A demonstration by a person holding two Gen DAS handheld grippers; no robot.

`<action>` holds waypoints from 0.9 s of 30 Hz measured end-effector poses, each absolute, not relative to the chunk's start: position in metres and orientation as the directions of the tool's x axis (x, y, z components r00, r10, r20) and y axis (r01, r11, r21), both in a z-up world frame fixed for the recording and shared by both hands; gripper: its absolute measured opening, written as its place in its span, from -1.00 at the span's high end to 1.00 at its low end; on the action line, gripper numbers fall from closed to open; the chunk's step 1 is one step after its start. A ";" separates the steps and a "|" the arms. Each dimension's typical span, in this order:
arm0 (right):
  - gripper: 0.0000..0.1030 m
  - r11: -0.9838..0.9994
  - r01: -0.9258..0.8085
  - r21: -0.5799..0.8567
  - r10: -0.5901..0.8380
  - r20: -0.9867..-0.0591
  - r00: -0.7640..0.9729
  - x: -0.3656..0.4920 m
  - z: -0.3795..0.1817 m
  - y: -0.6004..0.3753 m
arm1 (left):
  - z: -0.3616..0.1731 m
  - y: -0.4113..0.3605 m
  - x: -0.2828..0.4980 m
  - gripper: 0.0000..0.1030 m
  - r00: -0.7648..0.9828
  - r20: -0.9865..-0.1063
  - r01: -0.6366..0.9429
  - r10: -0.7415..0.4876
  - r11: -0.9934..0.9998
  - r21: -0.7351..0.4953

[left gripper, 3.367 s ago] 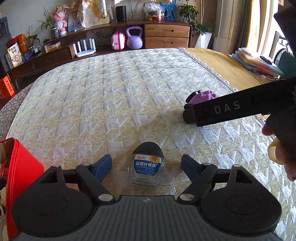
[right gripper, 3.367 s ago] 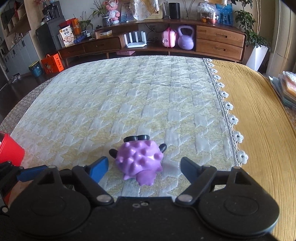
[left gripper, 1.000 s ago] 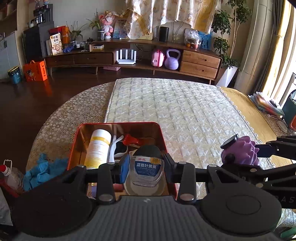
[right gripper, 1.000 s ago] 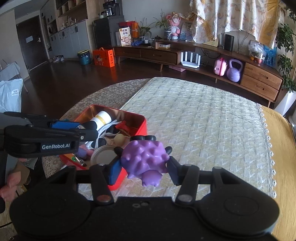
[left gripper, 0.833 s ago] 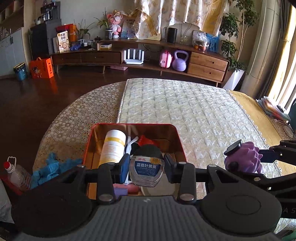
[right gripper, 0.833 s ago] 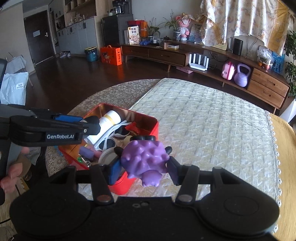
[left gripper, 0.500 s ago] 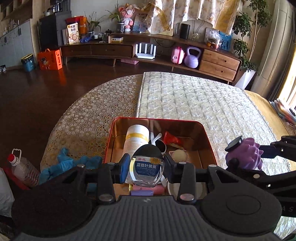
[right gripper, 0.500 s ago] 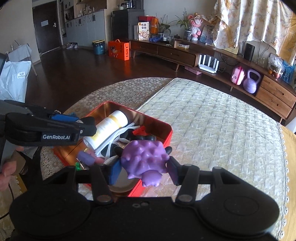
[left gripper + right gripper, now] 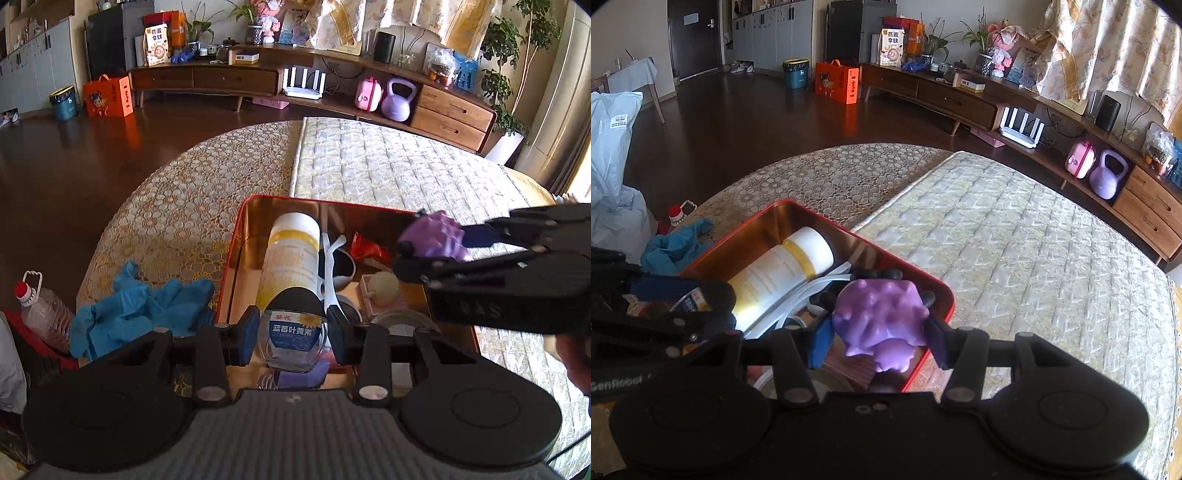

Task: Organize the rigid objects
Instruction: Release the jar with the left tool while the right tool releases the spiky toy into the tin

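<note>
My left gripper (image 9: 291, 332) is shut on a small clear bottle (image 9: 293, 338) with a black cap and a blue label, held over the near part of the red tin (image 9: 258, 201). My right gripper (image 9: 877, 338) is shut on a spiky purple toy (image 9: 879, 317) above the tin's right side (image 9: 945, 295). In the left wrist view the purple toy (image 9: 436, 236) and the right gripper (image 9: 439, 247) hang over the tin's far right corner. Inside the tin lie a white and yellow bottle (image 9: 291, 254), white-framed sunglasses (image 9: 334, 258), a red wrapper (image 9: 364, 251) and a pale round thing (image 9: 384, 284).
The tin rests on a round table with a gold lace cloth (image 9: 177, 210) and a quilted runner (image 9: 399, 166). Blue gloves (image 9: 140, 306) lie left of the tin. A plastic bottle with a red cap (image 9: 37, 310) stands lower left. A long wooden sideboard (image 9: 295, 85) lines the far wall.
Both grippers, each still holding its object, have come lower over the red tin. The right gripper with the purple toy has moved left, from beside the tin to above its right side.
</note>
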State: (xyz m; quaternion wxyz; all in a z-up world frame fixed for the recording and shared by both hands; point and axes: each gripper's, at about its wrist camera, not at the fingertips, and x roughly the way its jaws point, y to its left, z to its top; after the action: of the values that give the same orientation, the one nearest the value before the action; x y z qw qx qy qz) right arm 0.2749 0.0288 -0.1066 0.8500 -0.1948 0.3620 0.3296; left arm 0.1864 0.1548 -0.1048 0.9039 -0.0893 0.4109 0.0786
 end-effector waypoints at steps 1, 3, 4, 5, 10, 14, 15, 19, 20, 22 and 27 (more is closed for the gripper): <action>-0.01 0.706 -0.702 -0.095 0.415 -0.747 0.519 0.277 -0.109 0.031 | -0.106 0.154 0.185 0.26 0.648 -0.759 -0.215 0.067 0.972 -0.099; -0.02 0.708 -0.700 -0.091 0.410 -0.754 0.514 0.280 -0.114 0.035 | -0.110 0.152 0.182 0.26 0.644 -0.763 -0.215 0.055 0.970 -0.111; -0.02 0.710 -0.699 -0.087 0.409 -0.757 0.510 0.282 -0.116 0.036 | -0.112 0.151 0.182 0.26 0.641 -0.766 -0.213 0.052 0.971 -0.113; -0.02 0.711 -0.698 -0.085 0.407 -0.760 0.508 0.283 -0.118 0.037 | -0.115 0.150 0.181 0.26 0.636 -0.770 -0.210 0.048 0.971 -0.113; -0.02 0.707 -0.703 -0.079 0.408 -0.767 0.496 0.284 -0.124 0.039 | -0.123 0.149 0.183 0.26 0.624 -0.780 -0.210 0.043 0.971 -0.115; -0.02 0.711 -0.700 -0.070 0.414 -0.763 0.496 0.284 -0.124 0.039 | -0.126 0.150 0.185 0.26 0.620 -0.783 -0.209 0.037 0.971 -0.120; -0.02 0.711 -0.700 -0.066 0.416 -0.763 0.495 0.284 -0.124 0.039 | -0.127 0.151 0.184 0.26 0.621 -0.783 -0.208 0.034 0.971 -0.122; -0.03 0.715 -0.696 -0.060 0.416 -0.764 0.494 0.284 -0.122 0.038 | -0.128 0.150 0.185 0.26 0.620 -0.784 -0.208 0.030 0.970 -0.127; -0.04 0.716 -0.696 -0.057 0.419 -0.762 0.494 0.284 -0.121 0.038 | -0.128 0.151 0.185 0.26 0.620 -0.784 -0.208 0.029 0.970 -0.128; -0.09 0.721 -0.691 -0.055 0.421 -0.758 0.498 0.283 -0.119 0.037 | -0.128 0.151 0.185 0.25 0.620 -0.784 -0.210 0.029 0.969 -0.130; -0.16 0.729 -0.683 -0.050 0.424 -0.750 0.507 0.280 -0.112 0.033 | -0.128 0.151 0.185 0.26 0.615 -0.788 -0.212 0.031 0.969 -0.127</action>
State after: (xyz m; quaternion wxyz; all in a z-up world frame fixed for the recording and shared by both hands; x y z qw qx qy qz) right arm 0.2800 0.0331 -0.1115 0.8509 -0.1724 0.3748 0.3253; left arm 0.1849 0.1507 -0.1276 0.8924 -0.1045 0.4337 0.0681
